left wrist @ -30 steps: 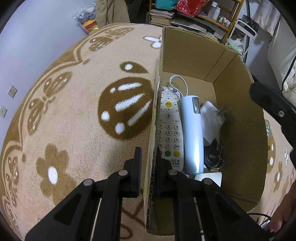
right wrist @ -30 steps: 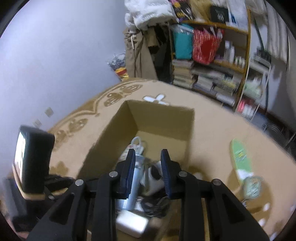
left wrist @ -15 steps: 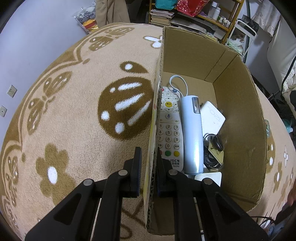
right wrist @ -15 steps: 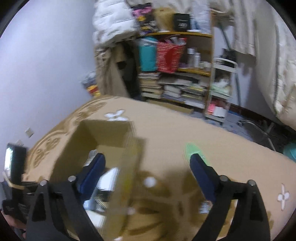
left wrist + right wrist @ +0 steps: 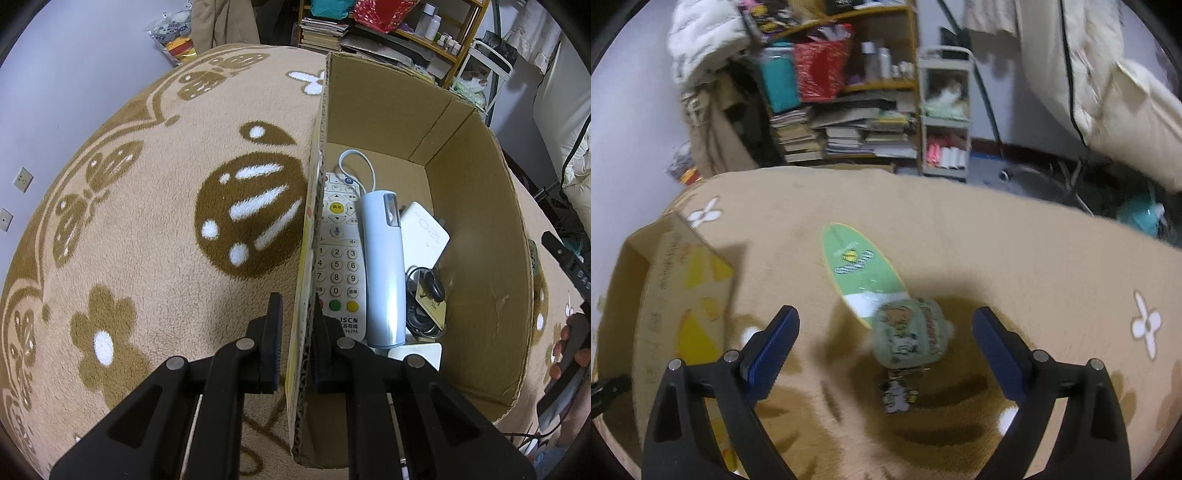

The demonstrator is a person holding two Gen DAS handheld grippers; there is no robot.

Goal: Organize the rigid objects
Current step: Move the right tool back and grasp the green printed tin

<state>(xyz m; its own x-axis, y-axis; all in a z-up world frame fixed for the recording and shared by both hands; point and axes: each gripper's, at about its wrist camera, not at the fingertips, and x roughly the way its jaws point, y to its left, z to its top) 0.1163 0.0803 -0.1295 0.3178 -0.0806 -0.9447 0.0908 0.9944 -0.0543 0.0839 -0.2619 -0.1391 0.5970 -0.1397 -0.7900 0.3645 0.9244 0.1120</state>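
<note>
Right gripper (image 5: 886,347) has left the cardboard box (image 5: 480,229), jaws opened wide, empty, above a green pouch (image 5: 908,336). Left gripper (image 5: 295,347) clamps the box wall at 6 o'clock.

Left gripper (image 5: 295,343) clamped on near wall of cardboard box (image 5: 480,221). Inside: white remote (image 5: 338,258), pale blue cylinder (image 5: 382,269), white adapter (image 5: 424,232), keys (image 5: 424,295). Underneath: patterned beige rug (image 5: 147,221).

Beige patterned carpet (image 5: 147,221), pale wall (image 5: 55,74), cluttered wooden bookshelf (image 5: 849,92), white trolley (image 5: 945,110)
</note>
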